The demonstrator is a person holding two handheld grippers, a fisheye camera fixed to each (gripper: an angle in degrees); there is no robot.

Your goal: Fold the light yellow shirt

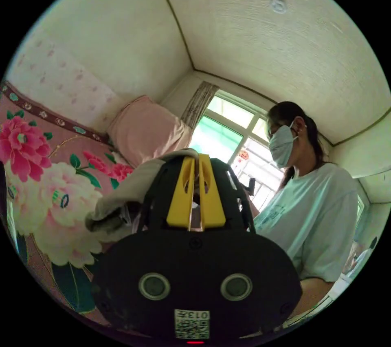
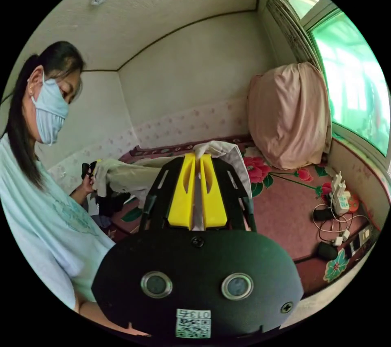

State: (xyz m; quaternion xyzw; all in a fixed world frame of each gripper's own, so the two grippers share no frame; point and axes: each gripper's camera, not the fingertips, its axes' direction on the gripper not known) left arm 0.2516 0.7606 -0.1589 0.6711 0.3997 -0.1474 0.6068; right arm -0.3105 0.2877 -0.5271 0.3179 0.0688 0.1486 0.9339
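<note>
With each tool pinching the light yellow shirt (image 2: 134, 177) between pressed-together jaws, the left tool (image 1: 198, 159) and right tool (image 2: 199, 158) hold it aloft above the floral bed cover (image 2: 285, 200), near the pink bundle (image 2: 289, 112). Keep both grips level and the cloth taut before lowering. Most of the garment hangs hidden behind the tool bodies, so its edges cannot be told.

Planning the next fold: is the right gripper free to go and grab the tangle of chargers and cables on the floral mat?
Probably not: the right gripper is shut on the light yellow shirt, so it would have to let go first.
</note>
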